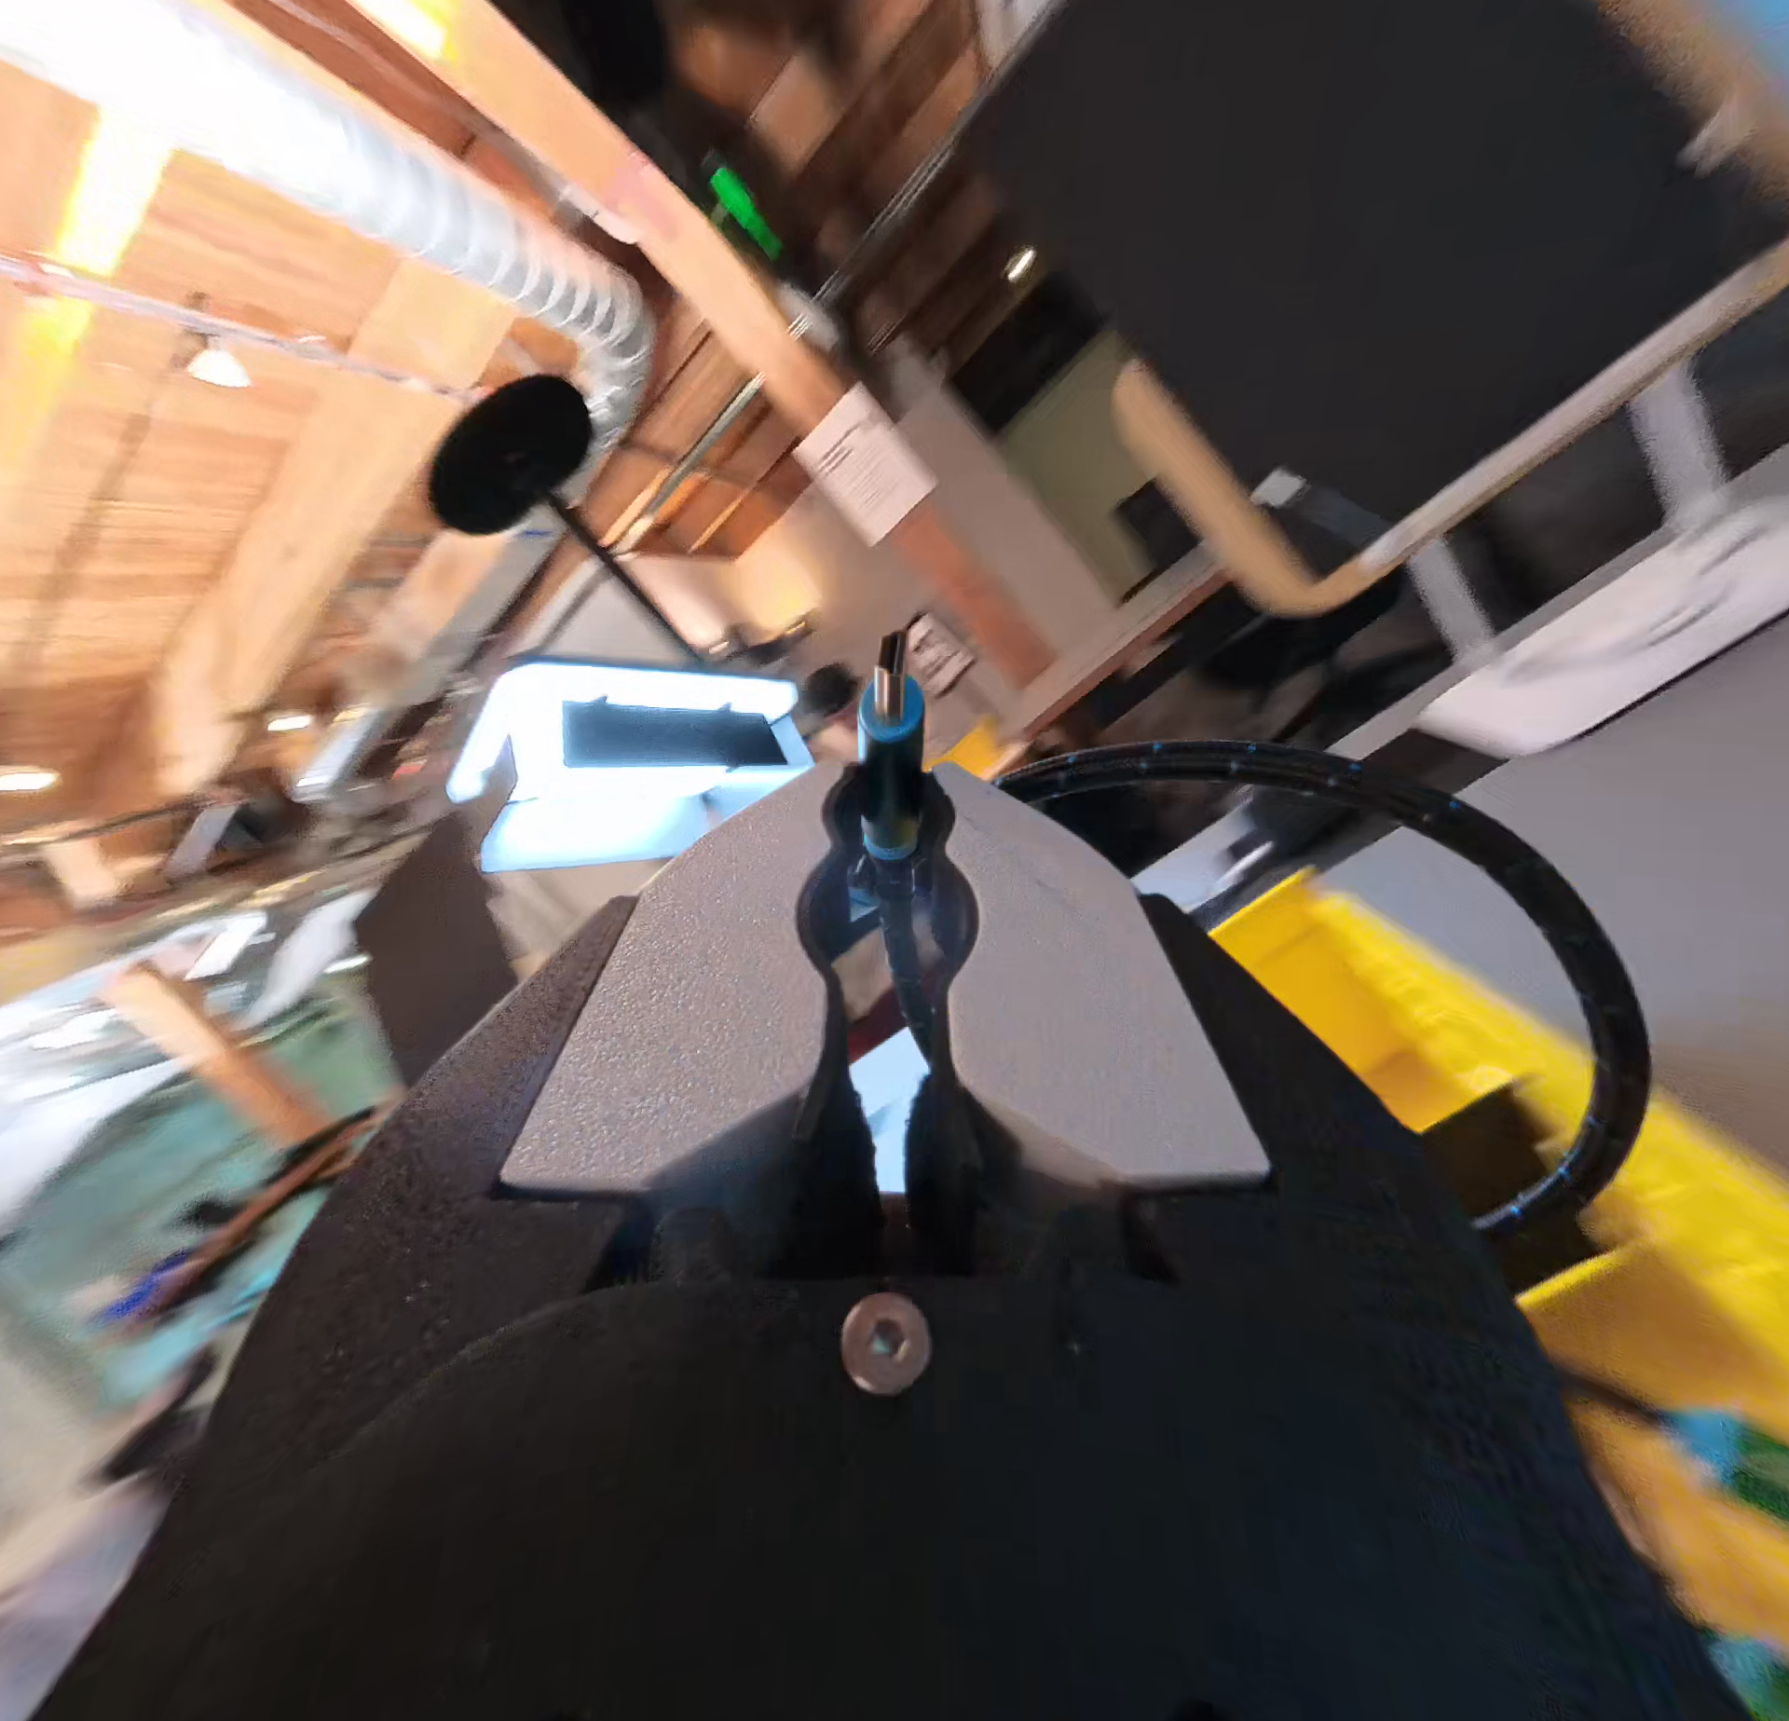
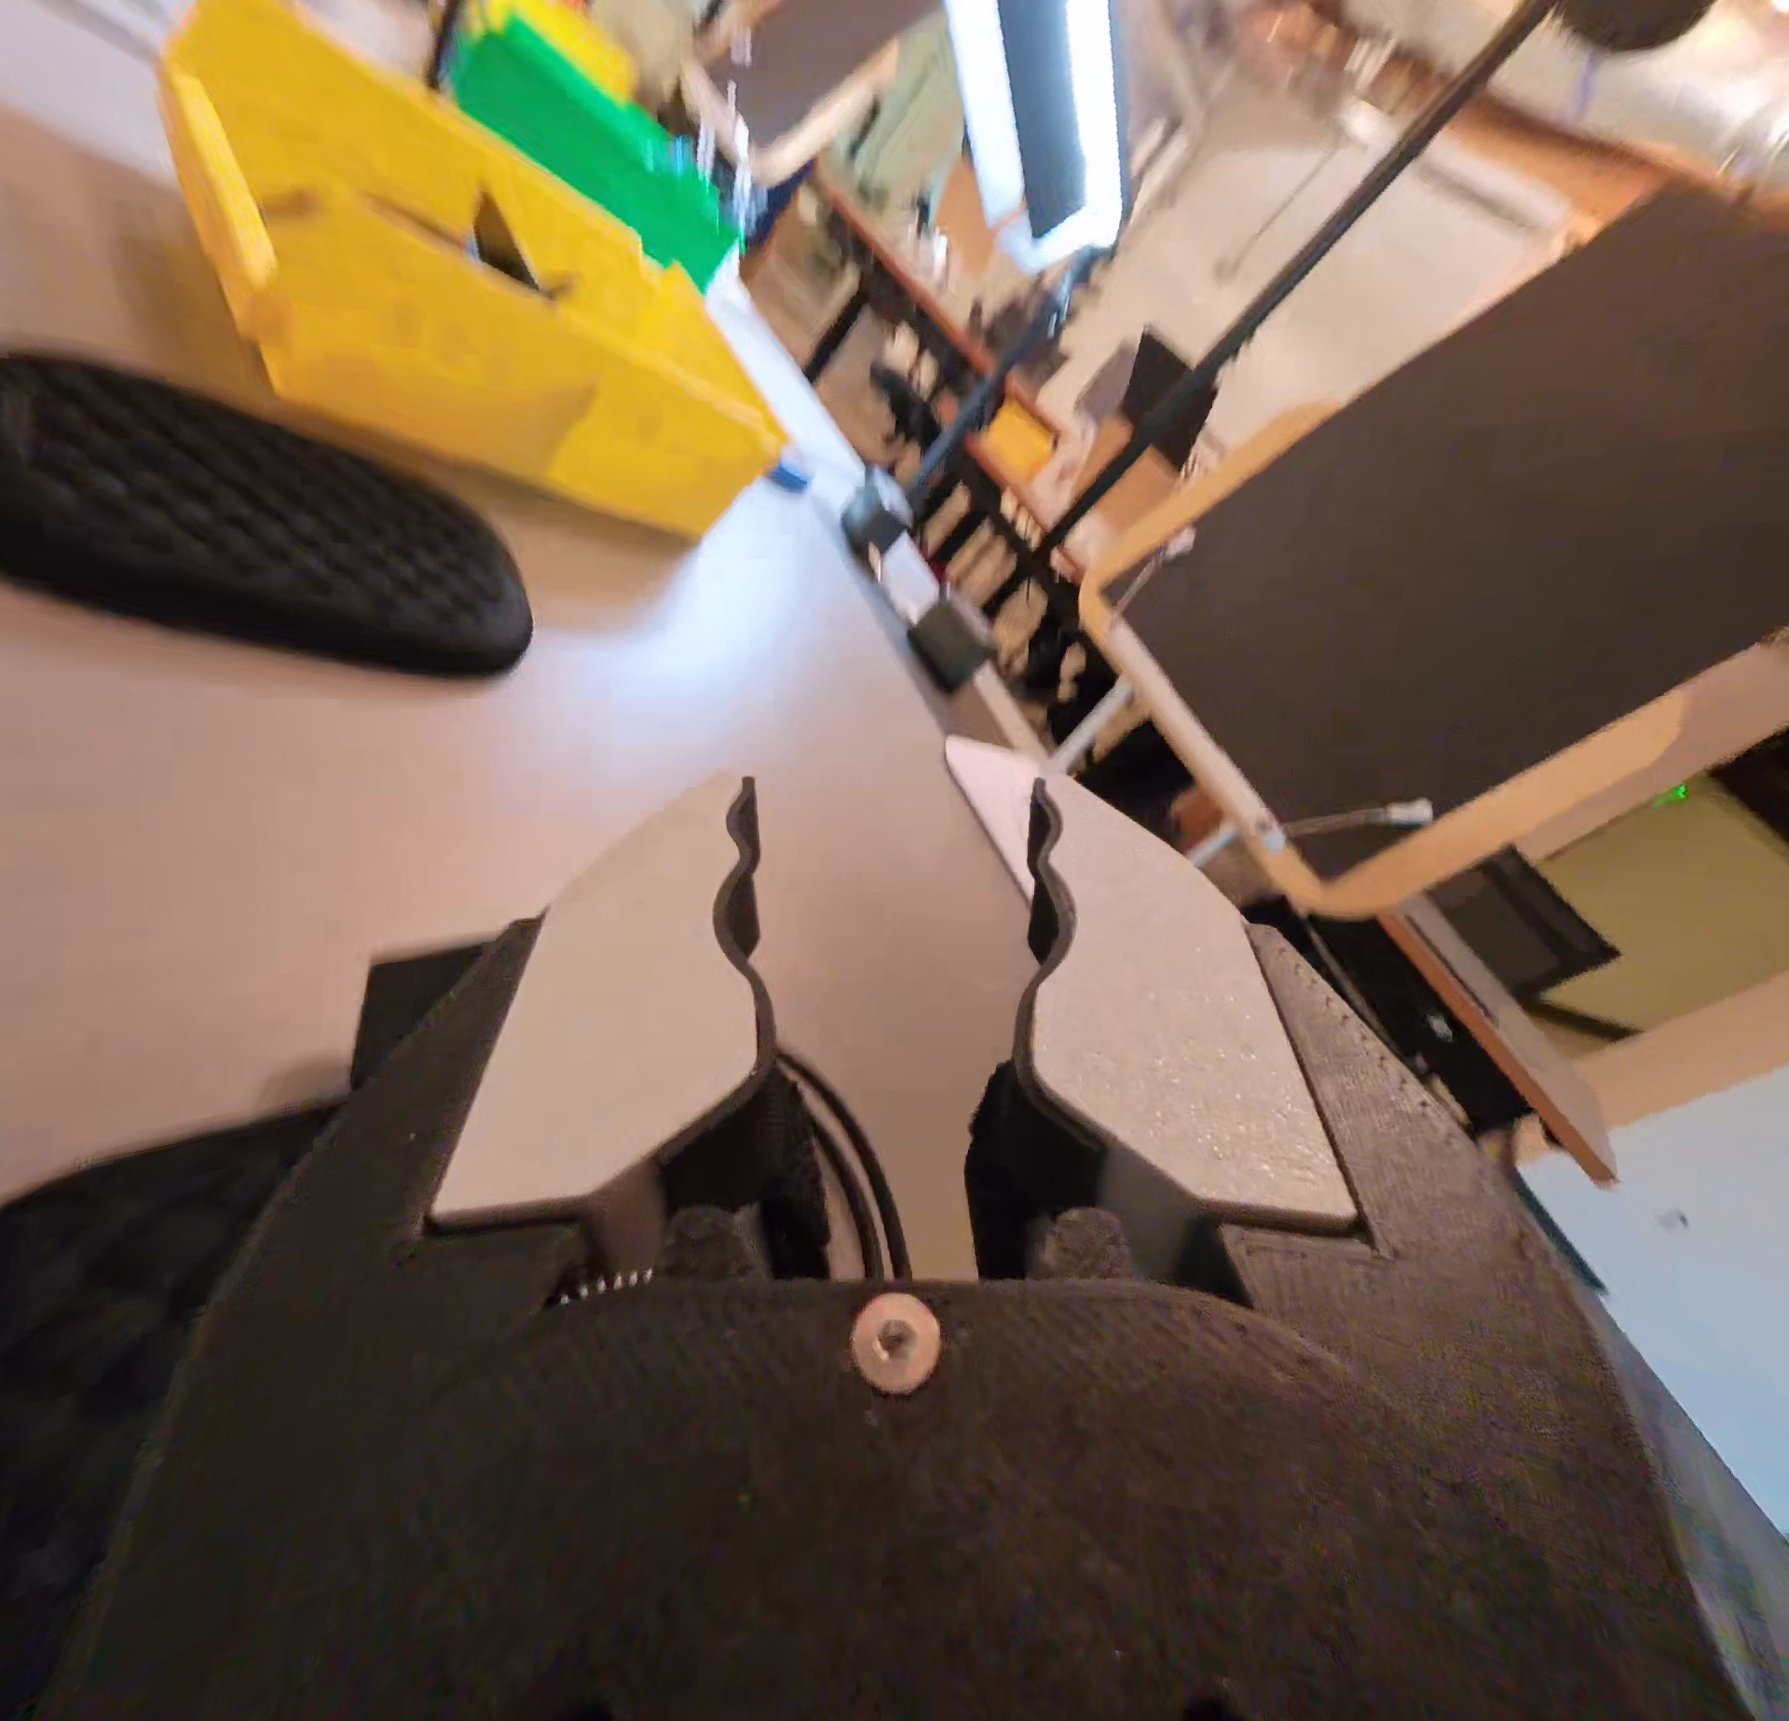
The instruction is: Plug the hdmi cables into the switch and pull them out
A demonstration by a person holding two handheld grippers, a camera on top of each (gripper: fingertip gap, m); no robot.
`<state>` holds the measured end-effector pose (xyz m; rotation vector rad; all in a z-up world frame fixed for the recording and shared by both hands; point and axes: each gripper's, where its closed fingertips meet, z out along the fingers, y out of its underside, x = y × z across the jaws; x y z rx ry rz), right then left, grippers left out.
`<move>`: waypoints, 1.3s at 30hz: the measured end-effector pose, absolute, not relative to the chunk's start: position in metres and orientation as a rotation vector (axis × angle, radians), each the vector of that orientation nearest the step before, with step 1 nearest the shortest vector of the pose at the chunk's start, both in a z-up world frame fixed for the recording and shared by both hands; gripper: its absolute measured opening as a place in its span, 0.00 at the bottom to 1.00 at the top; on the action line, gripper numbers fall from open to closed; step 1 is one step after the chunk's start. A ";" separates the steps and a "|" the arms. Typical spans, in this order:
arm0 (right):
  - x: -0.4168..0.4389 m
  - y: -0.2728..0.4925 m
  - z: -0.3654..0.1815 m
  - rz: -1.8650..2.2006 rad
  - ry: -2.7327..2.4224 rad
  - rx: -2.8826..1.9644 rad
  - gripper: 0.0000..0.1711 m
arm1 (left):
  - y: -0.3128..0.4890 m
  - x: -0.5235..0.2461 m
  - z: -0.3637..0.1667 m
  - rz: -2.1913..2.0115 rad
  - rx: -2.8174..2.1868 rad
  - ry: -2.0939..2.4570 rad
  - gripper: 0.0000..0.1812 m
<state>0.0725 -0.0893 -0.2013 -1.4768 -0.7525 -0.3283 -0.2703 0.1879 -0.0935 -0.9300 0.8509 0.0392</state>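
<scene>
My left gripper [image 1: 891, 808] is clamped on the black HDMI plug with blue bands [image 1: 891, 765], metal tip poking out past the fingertips, held up in the air; its black braided cable with blue flecks [image 1: 1510, 910] loops off to the right over the yellow plastic bin [image 1: 1375, 1026]; my right gripper [image 2: 893, 832] has its fingers spread wide with nothing in them, over the pale grey tabletop [image 2: 290, 852]; black mesh pad [image 2: 242, 522] lies beside the bin; switch not visible to me.
</scene>
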 end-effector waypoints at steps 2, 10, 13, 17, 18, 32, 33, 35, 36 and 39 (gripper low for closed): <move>0.051 -0.085 -0.184 -0.231 -0.733 -1.350 0.30 | 0.162 -0.236 -0.092 -0.209 -0.913 0.895 0.06; -0.022 -0.064 -0.128 0.121 -0.698 -1.003 0.23 | 0.052 -0.102 -0.147 -1.290 -0.949 1.158 0.06; -0.035 -0.051 -0.121 0.188 -0.703 -0.988 0.21 | 0.026 -0.074 -0.172 -1.421 -0.967 1.255 0.06; -0.049 -0.032 -0.138 0.380 -0.744 -1.091 0.19 | 0.000 -0.052 -0.202 -1.392 -0.971 1.456 0.06; -0.052 -0.028 -0.147 0.423 -0.771 -1.139 0.19 | -0.006 -0.049 -0.207 -1.383 -0.962 1.508 0.06; -0.043 -0.004 -0.197 0.507 -0.758 -1.394 0.07 | 0.000 -0.041 -0.202 -1.133 -0.812 1.507 0.14; -0.032 0.000 -0.189 0.502 -0.664 -1.371 0.07 | 0.015 -0.047 -0.188 -1.076 -0.789 1.384 0.16; -0.003 0.005 -0.172 0.510 -0.436 -1.299 0.07 | 0.060 -0.074 -0.159 -0.912 -0.798 1.024 0.17; 0.015 0.006 -0.164 0.520 -0.306 -1.253 0.07 | 0.080 -0.099 -0.147 -0.849 -0.800 0.823 0.17; 0.064 0.004 -0.146 0.574 0.020 -1.099 0.07 | 0.048 -0.141 -0.140 -1.056 -0.629 0.696 0.09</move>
